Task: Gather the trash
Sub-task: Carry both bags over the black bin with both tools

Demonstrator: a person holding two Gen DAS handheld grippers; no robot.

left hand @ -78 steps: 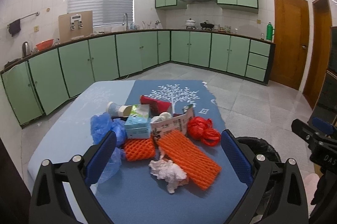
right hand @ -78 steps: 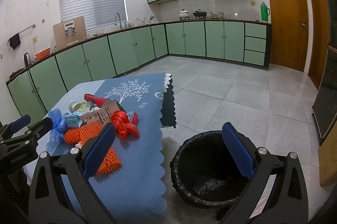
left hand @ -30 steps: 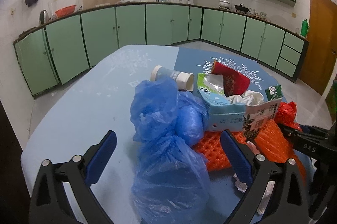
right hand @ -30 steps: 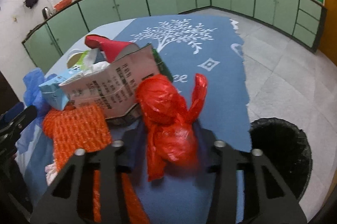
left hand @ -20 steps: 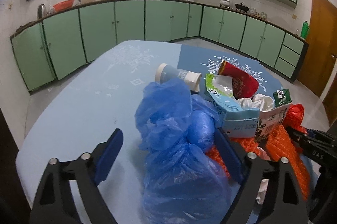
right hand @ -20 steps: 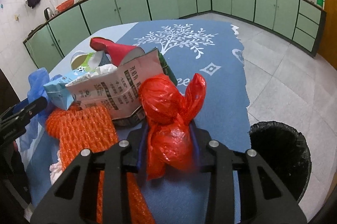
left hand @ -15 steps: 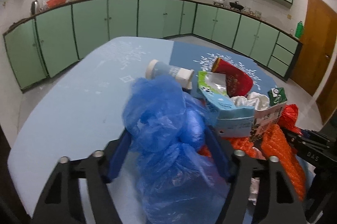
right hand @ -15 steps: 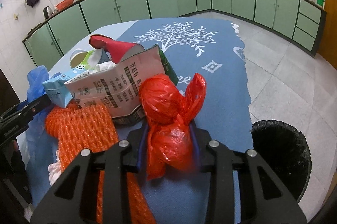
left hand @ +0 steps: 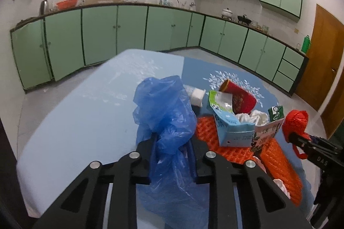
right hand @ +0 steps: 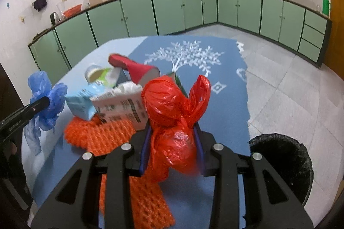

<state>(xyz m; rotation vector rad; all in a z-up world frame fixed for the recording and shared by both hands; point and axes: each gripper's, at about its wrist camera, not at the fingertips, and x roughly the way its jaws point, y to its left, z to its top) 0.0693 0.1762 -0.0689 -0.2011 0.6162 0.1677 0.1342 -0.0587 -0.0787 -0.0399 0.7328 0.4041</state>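
A: What is carried by the worktop [left hand: 71, 121]?

B: A litter pile is seen there; a black-lined bin [right hand: 281, 166] is placed on the floor just beside its edge.

A: What has changed?

B: The left hand-held gripper [left hand: 172, 155], wide a second ago, has just been closed on the blue plastic bag [left hand: 165, 112]. The red plastic bag [right hand: 174, 117] is clamped in the right hand-held gripper [right hand: 172, 155]. Both bags are judged ready for the bin.
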